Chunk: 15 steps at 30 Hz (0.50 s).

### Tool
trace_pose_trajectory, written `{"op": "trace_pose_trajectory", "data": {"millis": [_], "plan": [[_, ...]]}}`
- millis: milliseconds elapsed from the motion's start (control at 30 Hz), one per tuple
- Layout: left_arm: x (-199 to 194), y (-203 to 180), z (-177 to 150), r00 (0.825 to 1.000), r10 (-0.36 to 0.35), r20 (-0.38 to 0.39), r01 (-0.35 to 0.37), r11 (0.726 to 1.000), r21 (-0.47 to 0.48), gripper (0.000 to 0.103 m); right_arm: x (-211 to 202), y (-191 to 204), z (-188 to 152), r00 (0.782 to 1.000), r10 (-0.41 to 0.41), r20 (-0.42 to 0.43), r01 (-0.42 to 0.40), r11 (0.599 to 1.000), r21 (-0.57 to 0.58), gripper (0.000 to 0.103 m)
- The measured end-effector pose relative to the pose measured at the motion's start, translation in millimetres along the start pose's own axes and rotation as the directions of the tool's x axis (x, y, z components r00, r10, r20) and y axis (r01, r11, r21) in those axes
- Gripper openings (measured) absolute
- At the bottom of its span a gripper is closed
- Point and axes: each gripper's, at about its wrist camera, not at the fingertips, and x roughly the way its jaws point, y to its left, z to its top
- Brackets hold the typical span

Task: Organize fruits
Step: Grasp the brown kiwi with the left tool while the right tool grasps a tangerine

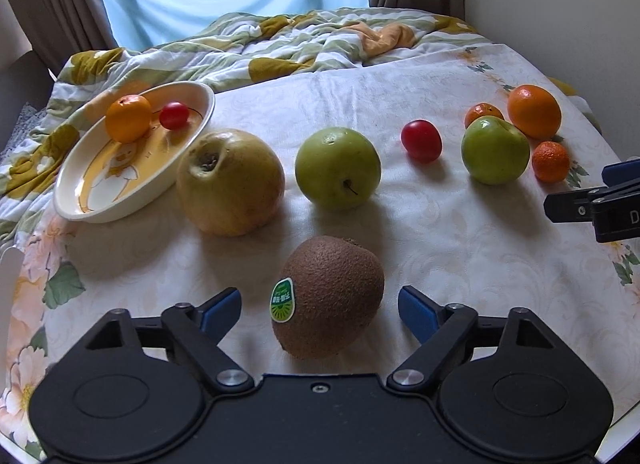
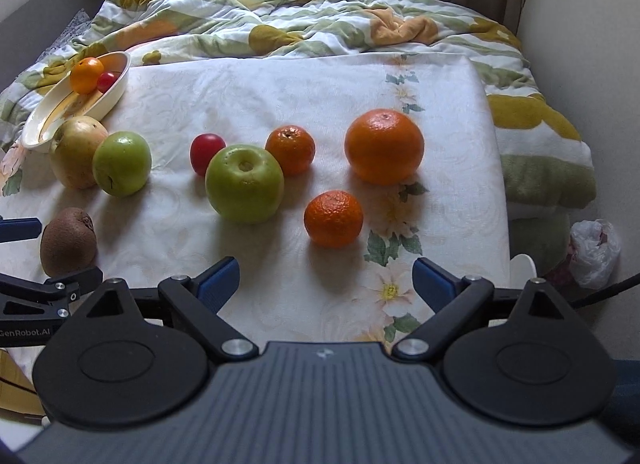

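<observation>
The left gripper (image 1: 320, 314) stands released, its blue pads either side of the brown fuzzy kiwi (image 1: 330, 298) near the bed's near edge, not touching it. The right gripper (image 2: 325, 282) is also released, empty, short of the small orange mandarin (image 2: 333, 218).

A: Any free room on the bed?

B: A bare strip of sheet (image 2: 280, 96) behind the fruit. Up front, the kiwi (image 1: 332, 296) sits between the left tool (image 1: 320, 314)'s fingers, untouched.

A: Right side?

B: The mandarin (image 2: 334, 218) stands before the right tool (image 2: 326, 282).
</observation>
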Motion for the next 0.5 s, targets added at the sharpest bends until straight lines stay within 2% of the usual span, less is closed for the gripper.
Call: {"op": "trace_pose_trajectory", "data": {"millis": [67,133,167,333,500], "plan": [[1,1,1,1.0,-0.011,0.0,0.011,1.0,0.001,0.079,3,0,0,1.0,0.007,-0.001,-0.007,1.0,-0.003,0.103],[2,2,1,0.999,-0.032,0.001,0.032,0.999,-0.005,0.064,6,0,1,1.0,0.009,-0.001,-0.009,1.0,-0.007,0.103],[1,3,1,0.999,-0.039,0.005,0.039,0.999,-0.012,0.062,7,0,1,1.0,0.01,-0.001,-0.01,1.0,-0.007,0.103],[1,1,1,0.999,-0.036,0.005,0.036,0.999,-0.004,0.061,13,0,4,1.0,0.017,-0.001,-0.017,1.0,-0.01,0.102],[1,2,2,0.999,-0.032,0.003,0.032,0.999,-0.011,0.061,18,0,7,1.0,0.021,-0.004,-0.021,1.0,-0.022,0.092]]}}
